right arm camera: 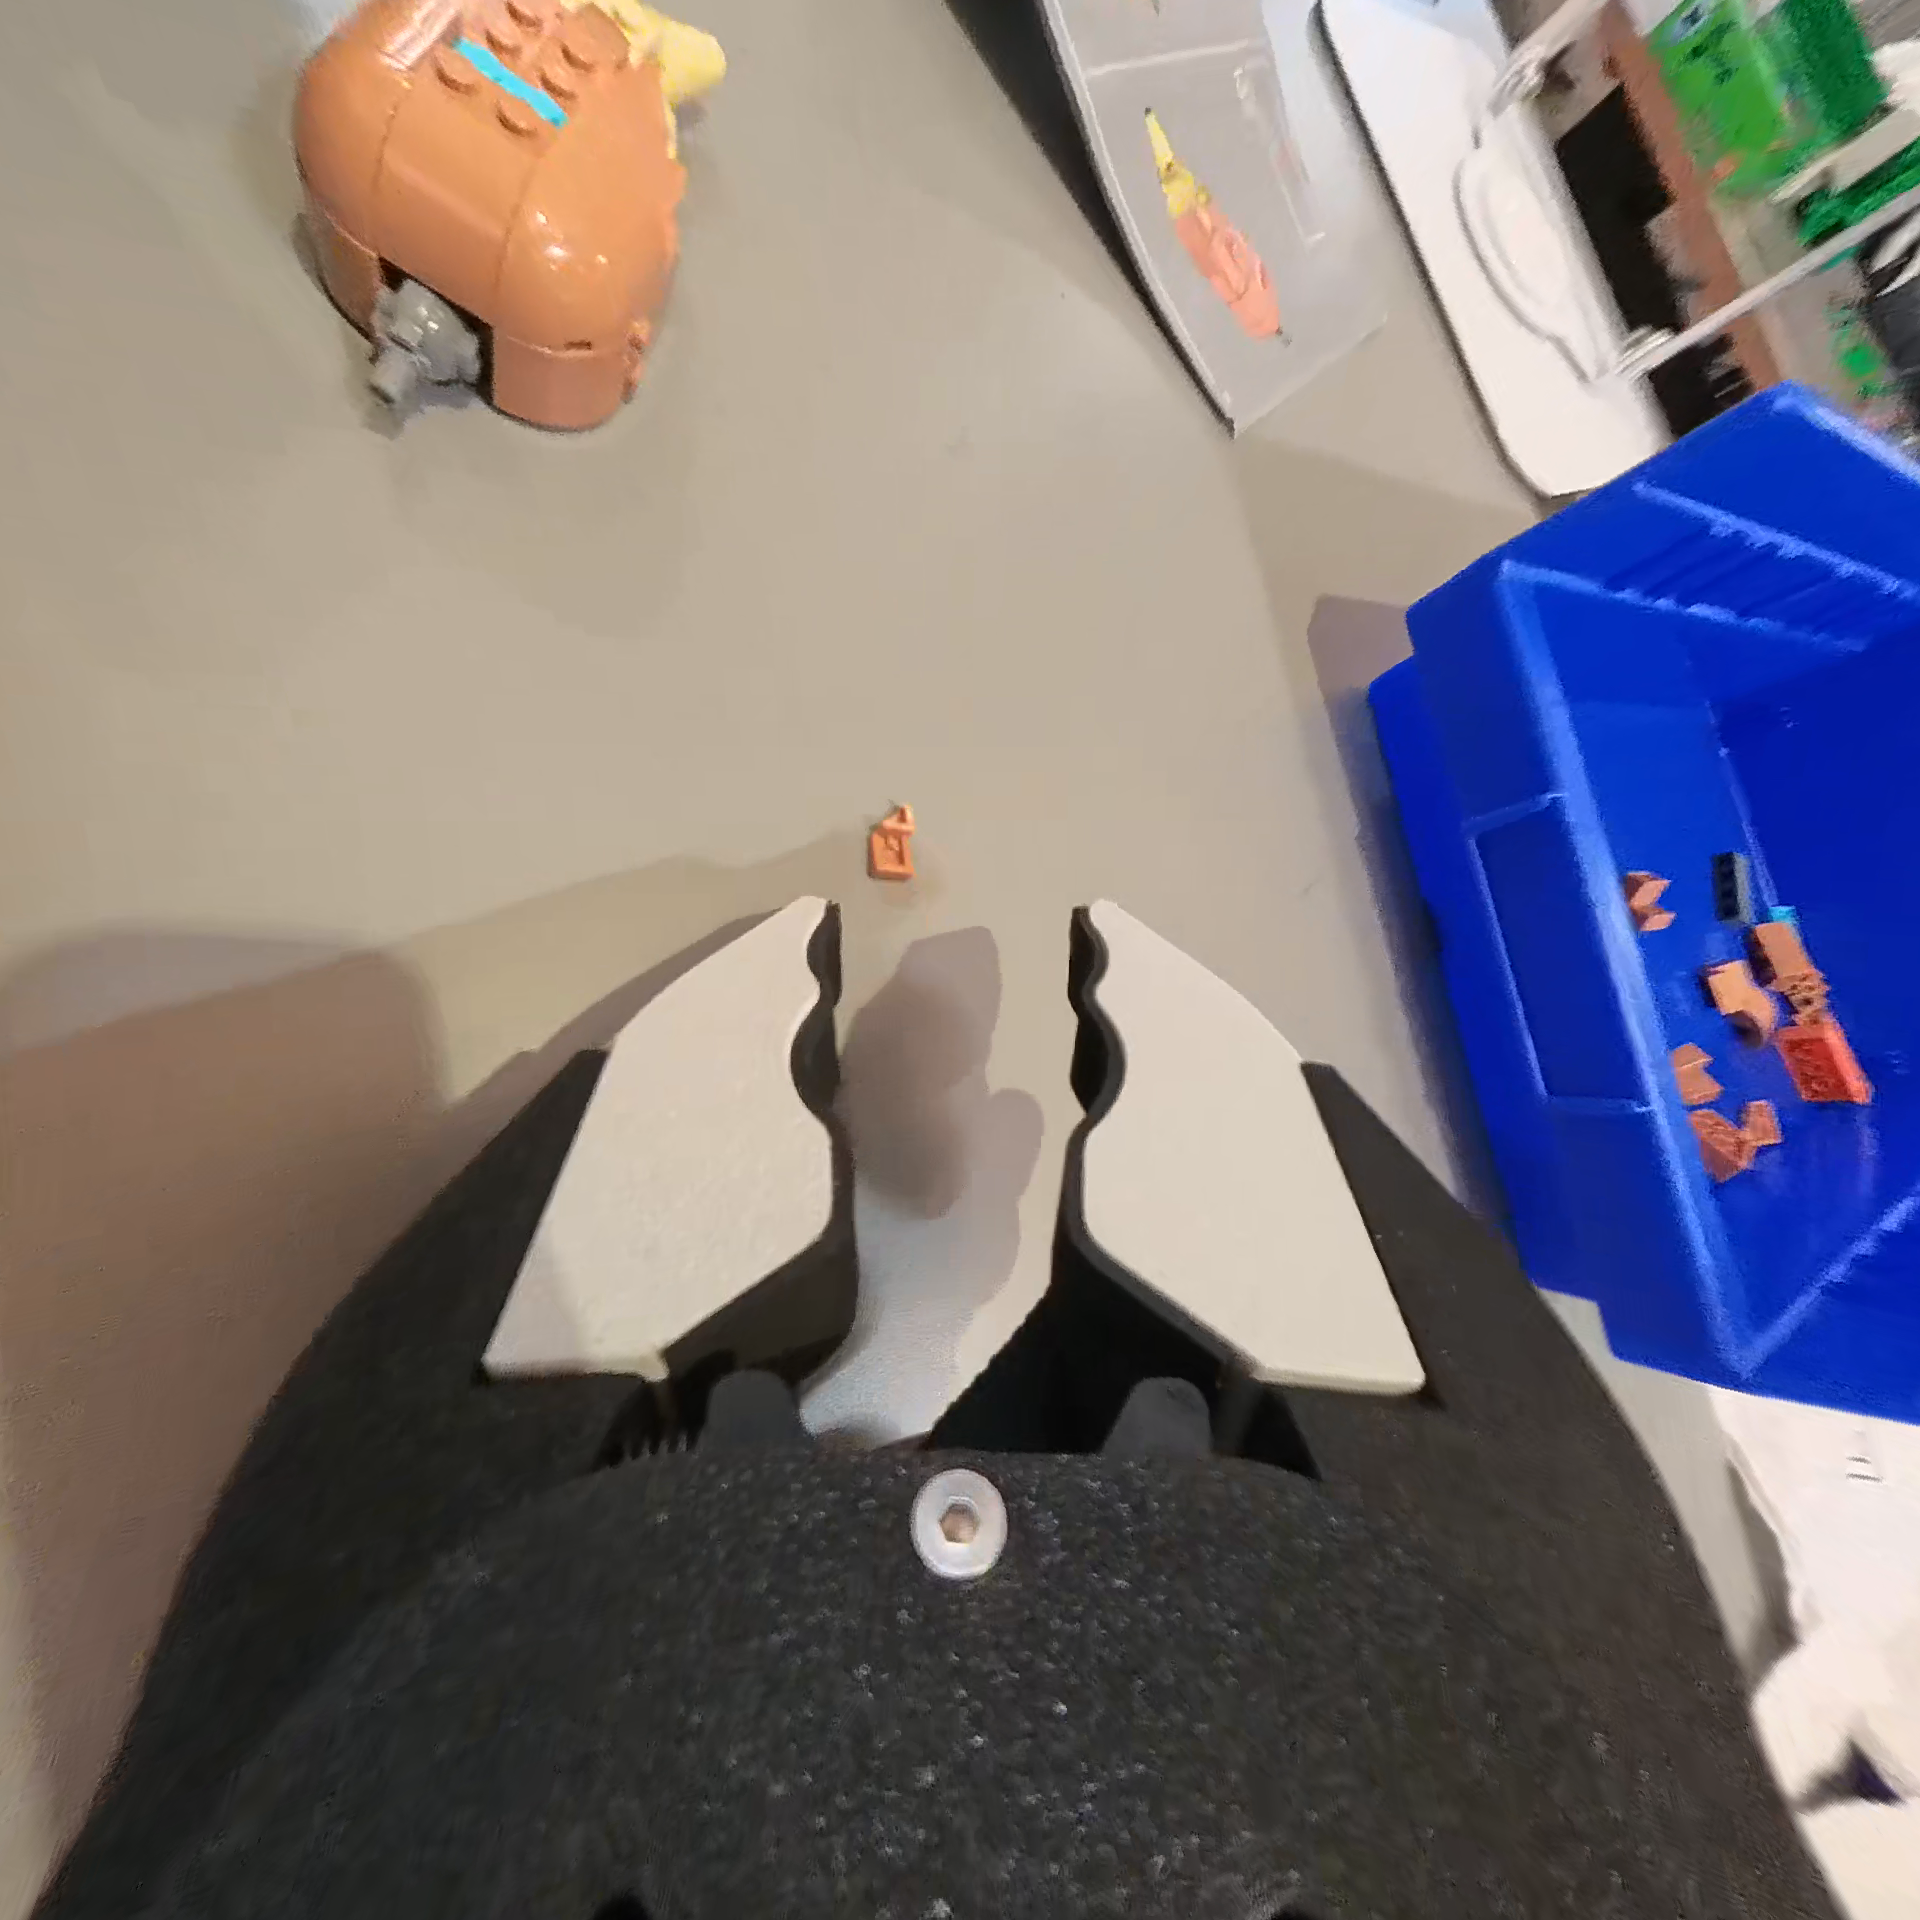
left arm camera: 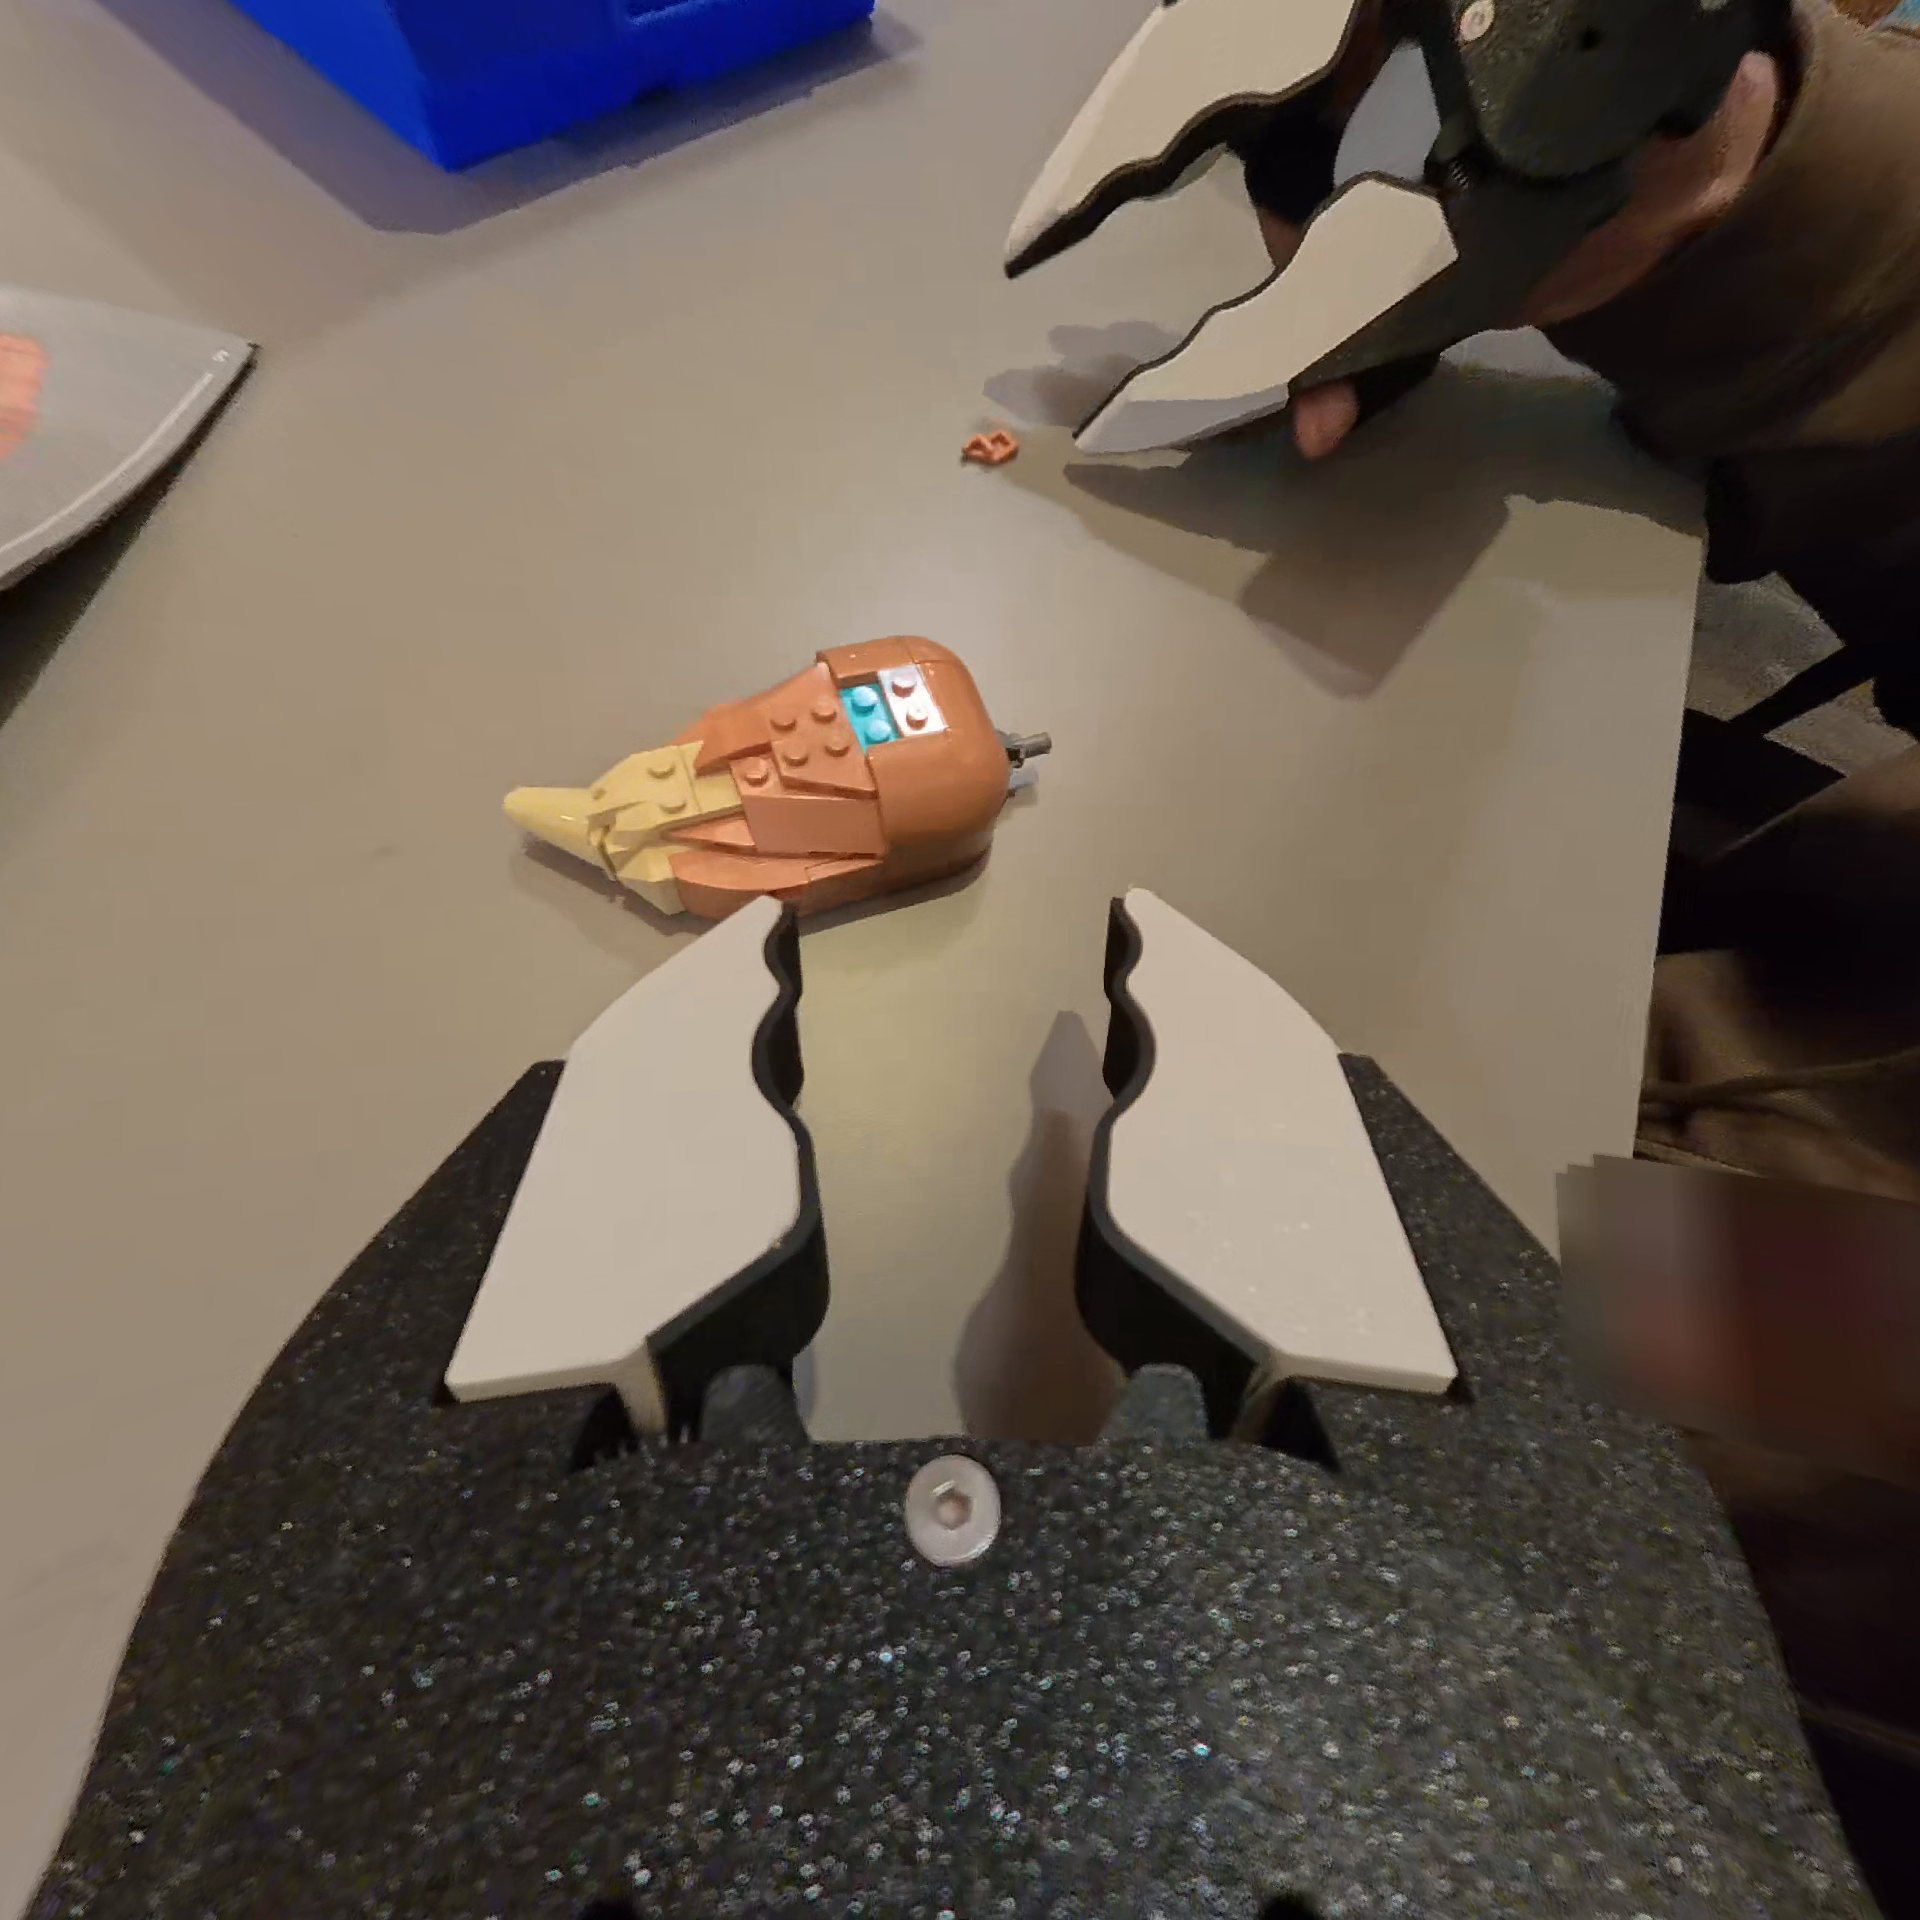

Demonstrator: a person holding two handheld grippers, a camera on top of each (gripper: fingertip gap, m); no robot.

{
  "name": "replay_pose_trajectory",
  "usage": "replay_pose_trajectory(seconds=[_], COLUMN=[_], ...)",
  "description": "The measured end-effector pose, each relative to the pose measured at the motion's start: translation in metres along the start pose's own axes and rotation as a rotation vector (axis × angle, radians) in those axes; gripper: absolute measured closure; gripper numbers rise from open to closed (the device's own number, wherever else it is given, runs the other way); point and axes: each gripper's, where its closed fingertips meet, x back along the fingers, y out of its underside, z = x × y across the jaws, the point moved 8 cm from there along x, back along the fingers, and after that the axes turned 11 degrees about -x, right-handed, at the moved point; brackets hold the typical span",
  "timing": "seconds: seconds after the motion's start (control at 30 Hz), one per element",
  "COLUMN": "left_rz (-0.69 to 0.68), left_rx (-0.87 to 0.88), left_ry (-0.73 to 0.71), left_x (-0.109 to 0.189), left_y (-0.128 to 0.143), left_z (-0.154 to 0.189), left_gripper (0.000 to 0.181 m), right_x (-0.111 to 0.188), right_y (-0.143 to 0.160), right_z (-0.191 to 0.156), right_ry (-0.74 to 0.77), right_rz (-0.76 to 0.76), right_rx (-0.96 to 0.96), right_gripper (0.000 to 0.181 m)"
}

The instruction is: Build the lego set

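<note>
Nearest the left wrist camera, the left gripper hangs over the grey table with its fingers spread apart and nothing between them. Just past its fingertips lies the part-built lego model, resting on its side: a rounded brown body with a tan pointed end, and a patch of turquoise and light-grey studs uncovered on top. A small grey pin sticks out of its rounded end.

In the right wrist view the right gripper is likewise released and empty, its tips just short of a small brown lego piece lying alone on the table. The left wrist view shows that gripper tilted down toward the piece, one fingertip close to the table, apart from the brick. To the right stands a blue bin with a handful of brown pieces, plus a dark one, loose on its floor. Farther off lies the instruction booklet, open at a picture of the model.

As a judgement, the build is well along: the body is largely shaped, yet exposed studs and unused bricks say several pieces remain. The step in hand looks like picking up the lone brown piece to fit it on the model.
</note>
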Motion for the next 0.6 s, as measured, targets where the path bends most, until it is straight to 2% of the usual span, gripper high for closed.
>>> replay_pose_trajectory(seconds=[0.13, 0.27, 0.6], left_rz=[0.020, 0.037, 0.059], left_rx=[0.001, 0.024, 0.028], left_ry=[-0.022, 0.001, 0.057], left_x=[0.002, 0.002, 0.003], left_y=[0.005, 0.009, 0.009], left_z=[-0.009, -0.013, -0.016], left_gripper=[0.125, 0.126, 0.128], right_x=[-0.007, -0.012, -0.024], right_y=[0.001, -0.002, -0.010], right_z=[0.011, 0.013, 0.008], right_ry=[-0.121, -0.210, -0.263], right_rz=[-0.047, -0.079, -0.131], right_rx=[-0.074, -0.094, -0.121], right_gripper=[0.142, 0.155, 0.174])
